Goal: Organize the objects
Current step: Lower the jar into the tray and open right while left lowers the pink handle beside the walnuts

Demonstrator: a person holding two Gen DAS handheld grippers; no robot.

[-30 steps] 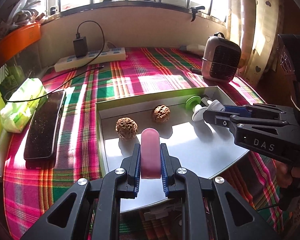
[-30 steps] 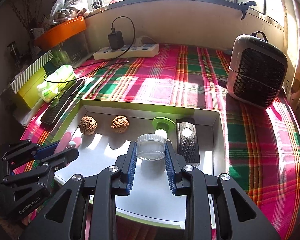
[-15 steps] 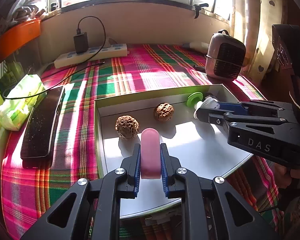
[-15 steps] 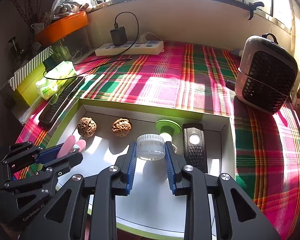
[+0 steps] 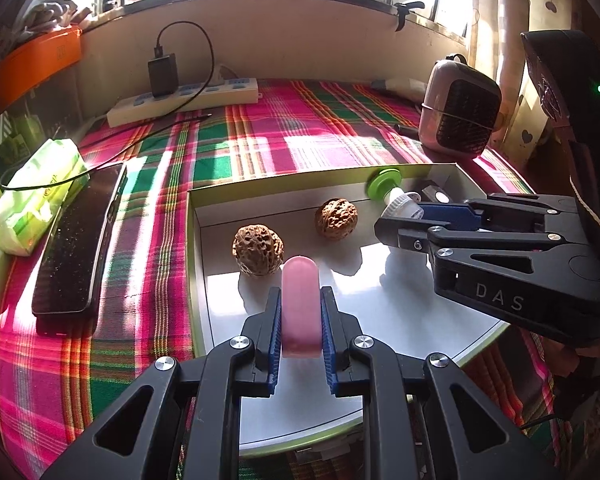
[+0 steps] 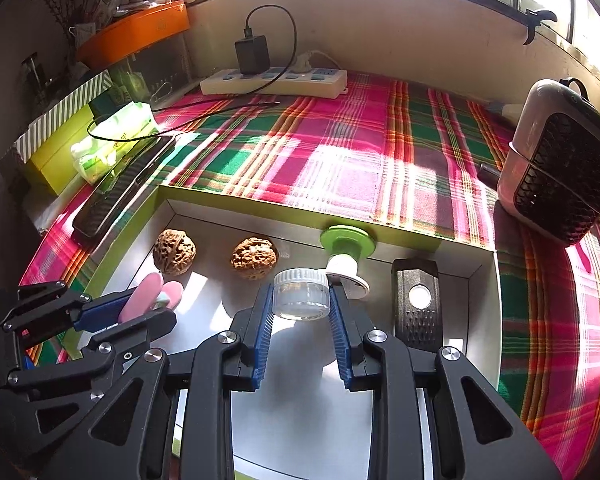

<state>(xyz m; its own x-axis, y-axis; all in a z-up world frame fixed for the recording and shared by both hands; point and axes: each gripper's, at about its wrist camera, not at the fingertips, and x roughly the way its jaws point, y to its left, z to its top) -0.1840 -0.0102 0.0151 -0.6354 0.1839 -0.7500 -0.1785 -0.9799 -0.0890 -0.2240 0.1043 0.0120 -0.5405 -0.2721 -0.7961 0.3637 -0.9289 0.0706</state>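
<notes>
My left gripper (image 5: pixel 300 316) is shut on a pink rounded case (image 5: pixel 300 300), held over the left part of the white box (image 5: pixel 260 190). My right gripper (image 6: pixel 300 300) is shut on a small clear jar with a white lid (image 6: pixel 300 292), held over the middle of the box (image 6: pixel 260 200). In the box lie two walnuts (image 6: pixel 174 246) (image 6: pixel 254 258), a green-and-white suction piece (image 6: pixel 346 248) and a black grater-like item (image 6: pixel 416 304). The right gripper also shows in the left wrist view (image 5: pixel 404 220), and the left gripper in the right wrist view (image 6: pixel 148 304).
A plaid cloth (image 6: pixel 340 140) covers the table. A dark phone (image 5: pixel 80 240) and a green tissue pack (image 5: pixel 36 196) lie left of the box. A power strip (image 5: pixel 180 100) with a charger sits at the back. A small heater (image 6: pixel 560 168) stands at the right.
Both grippers have lifted and drawn back slightly from the box with their objects still held. The things in the box have not moved.
</notes>
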